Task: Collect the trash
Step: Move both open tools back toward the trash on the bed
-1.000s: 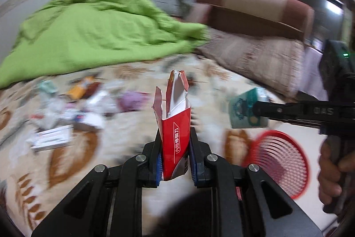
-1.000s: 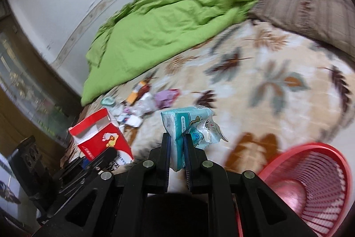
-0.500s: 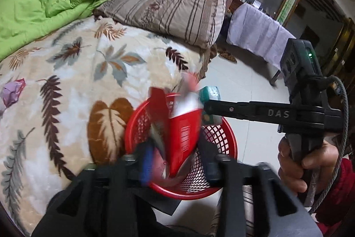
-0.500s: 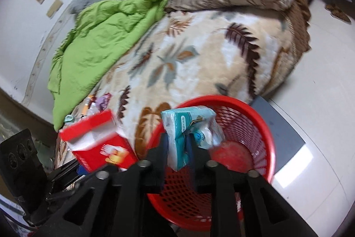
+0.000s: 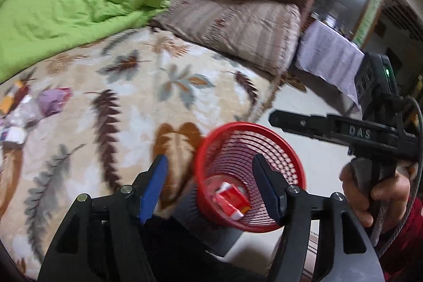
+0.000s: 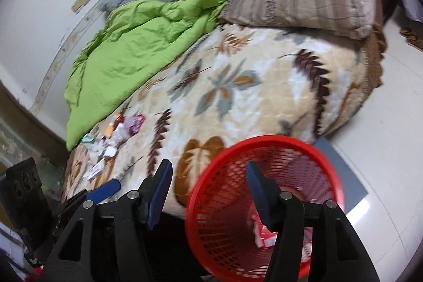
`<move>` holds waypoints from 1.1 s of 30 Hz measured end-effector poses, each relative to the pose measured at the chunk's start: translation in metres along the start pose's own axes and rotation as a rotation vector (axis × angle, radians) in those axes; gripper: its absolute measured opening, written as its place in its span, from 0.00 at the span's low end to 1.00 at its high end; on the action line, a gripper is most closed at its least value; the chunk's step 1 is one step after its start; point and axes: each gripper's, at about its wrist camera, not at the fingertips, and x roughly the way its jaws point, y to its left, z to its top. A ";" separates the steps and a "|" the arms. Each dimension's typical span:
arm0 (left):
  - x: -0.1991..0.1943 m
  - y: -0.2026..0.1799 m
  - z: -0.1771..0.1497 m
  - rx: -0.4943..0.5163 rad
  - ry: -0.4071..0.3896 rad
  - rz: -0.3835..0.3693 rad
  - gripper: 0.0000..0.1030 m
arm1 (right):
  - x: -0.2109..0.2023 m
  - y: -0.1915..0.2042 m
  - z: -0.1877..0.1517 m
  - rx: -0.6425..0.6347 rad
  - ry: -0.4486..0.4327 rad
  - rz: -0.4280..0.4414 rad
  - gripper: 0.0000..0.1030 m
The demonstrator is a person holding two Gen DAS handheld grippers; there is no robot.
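Note:
A red mesh basket (image 5: 280, 147) stands on the floor by the bed's edge; it also shows in the right wrist view (image 6: 264, 147). A red carton (image 5: 232, 201) lies inside it. My left gripper (image 5: 208, 171) is open and empty above the basket's left rim. My right gripper (image 6: 208, 176) is open and empty above the basket, and its arm (image 5: 343, 130) shows in the left wrist view. A pile of loose trash (image 6: 116, 134) lies on the leaf-patterned blanket at the left, also in the left wrist view (image 5: 29, 107).
A green quilt (image 6: 137, 44) lies bunched at the bed's far side. A striped pillow (image 5: 238, 25) sits at the head, against a brown headboard. A dark mat (image 6: 346, 163) lies under the basket on the pale floor. A cloth-covered table (image 5: 330, 57) stands beyond.
Both grippers swung from the trash pile to the basket and opened. The red carton left my left gripper and lies in the basket; the teal pack left my right gripper.

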 end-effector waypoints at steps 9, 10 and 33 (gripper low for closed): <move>-0.046 0.087 -0.008 -0.172 -0.060 0.127 0.69 | 0.045 0.074 -0.003 -0.146 0.076 0.097 0.60; -0.050 0.097 -0.011 -0.193 -0.061 0.139 0.69 | 0.050 0.082 -0.004 -0.164 0.084 0.106 0.60; -0.113 0.407 -0.045 -0.715 -0.058 0.415 0.44 | 0.127 0.142 0.000 -0.236 0.220 0.158 0.63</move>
